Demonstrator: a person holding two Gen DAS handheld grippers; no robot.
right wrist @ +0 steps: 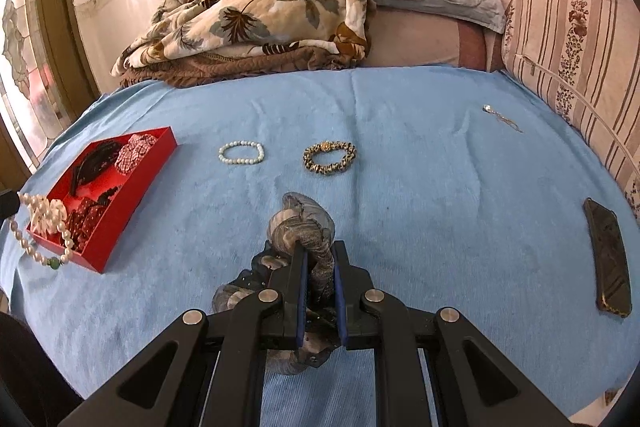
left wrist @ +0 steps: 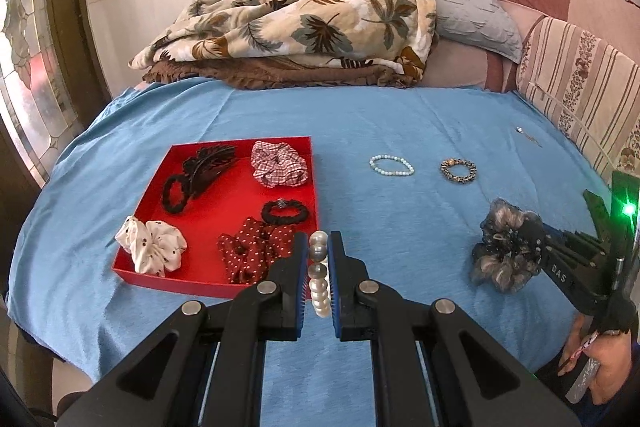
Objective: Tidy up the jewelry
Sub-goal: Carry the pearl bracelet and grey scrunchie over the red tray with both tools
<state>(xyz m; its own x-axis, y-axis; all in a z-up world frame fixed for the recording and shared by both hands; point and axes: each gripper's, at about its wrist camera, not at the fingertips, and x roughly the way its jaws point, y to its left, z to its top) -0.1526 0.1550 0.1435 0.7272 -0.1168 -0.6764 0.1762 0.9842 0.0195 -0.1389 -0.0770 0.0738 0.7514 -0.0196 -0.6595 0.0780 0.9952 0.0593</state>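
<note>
My left gripper (left wrist: 319, 241) is shut on a strand of large white pearls (left wrist: 319, 279), held just off the near right corner of the red tray (left wrist: 240, 187). In the right wrist view the pearl necklace (right wrist: 23, 241) hangs in a loop with a green bead over the tray's (right wrist: 138, 201) near end. My right gripper (right wrist: 319, 247) is shut on a grey and black scrunchie (right wrist: 300, 223), above the blue sheet. From the left wrist view that scrunchie (left wrist: 504, 255) shows at the right, the right gripper (left wrist: 538, 247) clamped into it.
The tray holds a black claw clip (left wrist: 204, 167), a plaid scrunchie (left wrist: 278, 163), a black hair tie (left wrist: 285, 211), a red dotted scrunchie (left wrist: 248, 251) and a white one (left wrist: 154, 245). On the sheet lie a pearl bracelet (right wrist: 241, 152), a leopard-pattern bracelet (right wrist: 329, 157), a small pendant (right wrist: 500, 117) and a phone (right wrist: 608, 261). Blankets and pillows are piled behind.
</note>
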